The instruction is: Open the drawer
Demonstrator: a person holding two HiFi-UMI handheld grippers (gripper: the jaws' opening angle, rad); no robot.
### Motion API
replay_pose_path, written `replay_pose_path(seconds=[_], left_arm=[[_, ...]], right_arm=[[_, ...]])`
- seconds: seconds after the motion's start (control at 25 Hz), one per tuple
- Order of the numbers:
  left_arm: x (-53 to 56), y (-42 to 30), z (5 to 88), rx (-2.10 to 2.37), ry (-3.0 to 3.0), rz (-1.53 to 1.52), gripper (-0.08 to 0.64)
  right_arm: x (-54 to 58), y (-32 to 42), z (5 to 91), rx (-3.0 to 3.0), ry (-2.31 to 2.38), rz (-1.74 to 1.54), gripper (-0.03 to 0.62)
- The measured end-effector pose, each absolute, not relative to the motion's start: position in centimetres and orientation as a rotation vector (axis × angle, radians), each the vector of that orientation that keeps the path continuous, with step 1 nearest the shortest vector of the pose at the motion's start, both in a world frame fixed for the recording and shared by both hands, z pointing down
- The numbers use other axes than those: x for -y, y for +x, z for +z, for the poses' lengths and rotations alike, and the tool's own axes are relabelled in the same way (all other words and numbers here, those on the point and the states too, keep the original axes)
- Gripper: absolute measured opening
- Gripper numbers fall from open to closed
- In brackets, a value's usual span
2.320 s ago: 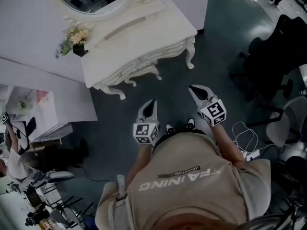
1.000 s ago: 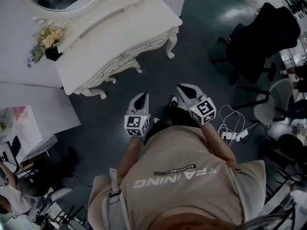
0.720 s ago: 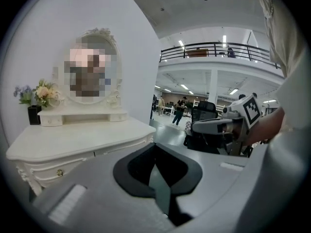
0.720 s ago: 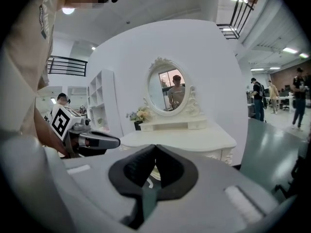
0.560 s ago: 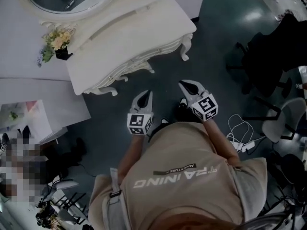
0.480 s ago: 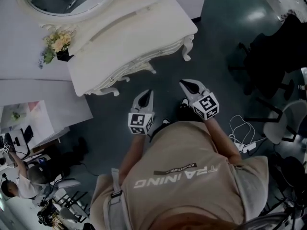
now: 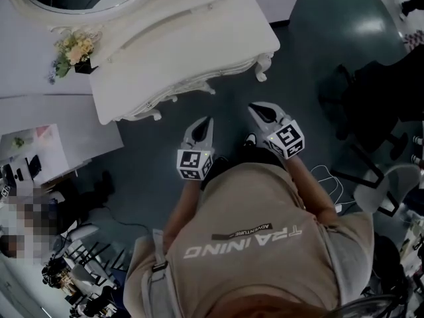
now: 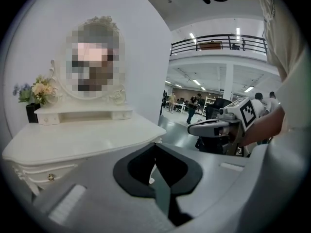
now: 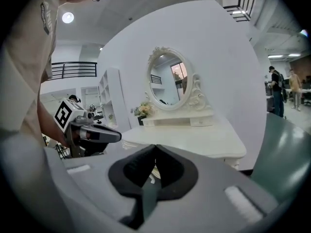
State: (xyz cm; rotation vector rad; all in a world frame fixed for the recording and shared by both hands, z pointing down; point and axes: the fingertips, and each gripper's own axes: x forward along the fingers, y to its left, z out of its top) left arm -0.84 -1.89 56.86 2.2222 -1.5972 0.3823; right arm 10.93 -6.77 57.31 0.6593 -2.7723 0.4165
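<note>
Both left gripper (image 7: 207,122) and right gripper (image 7: 257,109) fingers shut, empty. White carved wooden drawer (image 8: 30,174): likely light, sliding; pinch its small metal knob (image 8: 50,177).

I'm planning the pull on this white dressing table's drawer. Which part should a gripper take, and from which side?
Take the small round knob on the drawer front, coming level from the table's front, under the overhanging top. It seems the only part jutting out for jaws to close round. The left gripper and right gripper are both shut, so one must open first.
</note>
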Motion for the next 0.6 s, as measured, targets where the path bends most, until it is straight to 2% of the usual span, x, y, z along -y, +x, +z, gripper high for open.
replay_pose_path(seconds=[0.6], left_arm=[[8.0,-4.5,57.6,1.542,2.262,0.346,-0.002]], right_arm=[[11.4,7.2,58.4,2.719,0.688,0.400,0.004]])
